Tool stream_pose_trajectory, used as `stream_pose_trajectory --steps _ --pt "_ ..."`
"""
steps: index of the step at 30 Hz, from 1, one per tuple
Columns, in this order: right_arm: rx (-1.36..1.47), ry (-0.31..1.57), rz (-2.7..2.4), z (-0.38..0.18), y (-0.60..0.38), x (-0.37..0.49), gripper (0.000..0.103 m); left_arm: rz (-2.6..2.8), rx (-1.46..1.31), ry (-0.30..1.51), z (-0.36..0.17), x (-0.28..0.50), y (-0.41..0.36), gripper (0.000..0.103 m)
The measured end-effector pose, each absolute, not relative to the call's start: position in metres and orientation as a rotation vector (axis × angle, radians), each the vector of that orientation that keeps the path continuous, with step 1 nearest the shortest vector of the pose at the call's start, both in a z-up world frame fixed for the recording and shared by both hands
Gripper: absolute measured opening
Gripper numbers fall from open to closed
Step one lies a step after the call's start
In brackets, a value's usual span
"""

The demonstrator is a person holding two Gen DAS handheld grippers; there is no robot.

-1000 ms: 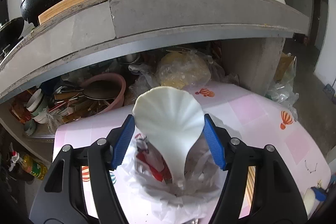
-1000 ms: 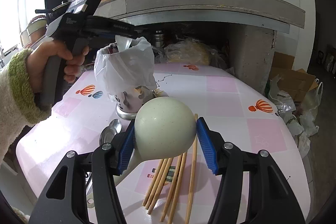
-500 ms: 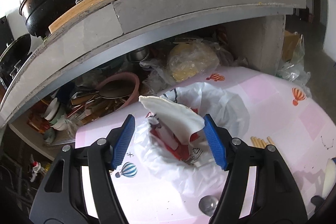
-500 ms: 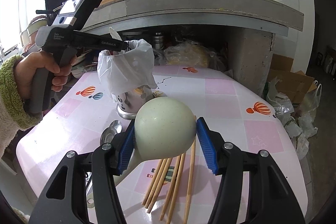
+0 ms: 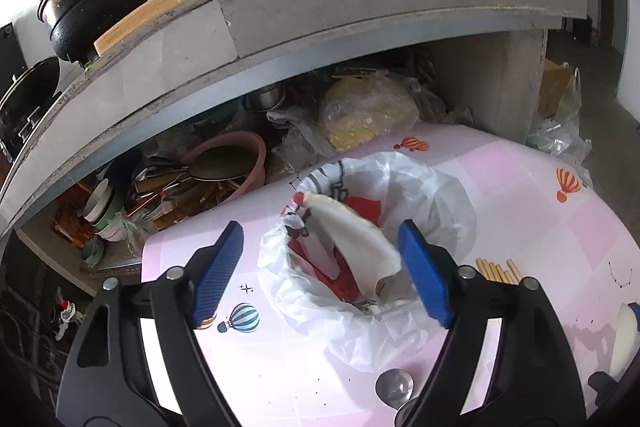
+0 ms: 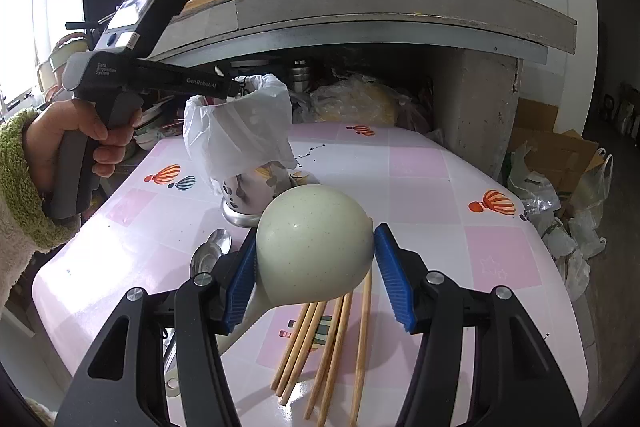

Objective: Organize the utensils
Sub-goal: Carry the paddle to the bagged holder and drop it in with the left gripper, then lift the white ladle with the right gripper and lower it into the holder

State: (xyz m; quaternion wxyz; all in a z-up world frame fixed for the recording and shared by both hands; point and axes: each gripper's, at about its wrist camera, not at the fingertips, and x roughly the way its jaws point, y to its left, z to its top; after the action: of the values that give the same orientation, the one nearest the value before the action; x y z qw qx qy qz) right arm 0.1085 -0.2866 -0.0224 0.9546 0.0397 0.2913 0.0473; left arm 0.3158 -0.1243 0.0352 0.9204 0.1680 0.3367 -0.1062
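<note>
Left gripper [image 5: 320, 273] hovers over the bag-lined utensil cup [image 5: 420, 195] on the pink table [image 5: 540, 211], jaws opening and spread wide, pads off the white rice paddle [image 5: 352, 243], which sits tilted inside the cup, its edge just beside the right pad. Right gripper [image 6: 316, 271] holds a pale green spoon [image 6: 314, 245] by the bowl, bowl between the blue pads and handle running down-left; left pad touches it, right-pad contact is hard to tell. Wooden chopsticks [image 6: 336, 327] lie loose on the table under that spoon, a metal spoon [image 6: 210, 253] lies near the cup base, and a hand [image 6: 76, 135] in a green cuff grips the left gripper's handle.
</note>
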Motion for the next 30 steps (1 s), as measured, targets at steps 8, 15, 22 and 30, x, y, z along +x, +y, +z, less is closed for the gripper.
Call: stream_pose_trajectory --steps 8,15,22,30 --pt "0.092 0.586 0.091 -0.021 -0.291 0.109 0.056 -0.221 0.260 0.650 0.054 0.312 -0.109 0.080" --pt "0.103 0.547 0.080 -0.004 -0.306 0.117 0.056 -0.229 0.103 0.594 0.075 0.294 -0.068 0.084" --pt "0.107 0.458 0.095 0.040 -0.319 0.142 0.056 -0.194 0.008 0.589 0.070 0.268 -0.021 0.084" --pt "0.056 0.310 0.127 0.108 -0.304 0.197 0.056 -0.129 -0.073 0.634 0.039 0.232 0.031 0.084"
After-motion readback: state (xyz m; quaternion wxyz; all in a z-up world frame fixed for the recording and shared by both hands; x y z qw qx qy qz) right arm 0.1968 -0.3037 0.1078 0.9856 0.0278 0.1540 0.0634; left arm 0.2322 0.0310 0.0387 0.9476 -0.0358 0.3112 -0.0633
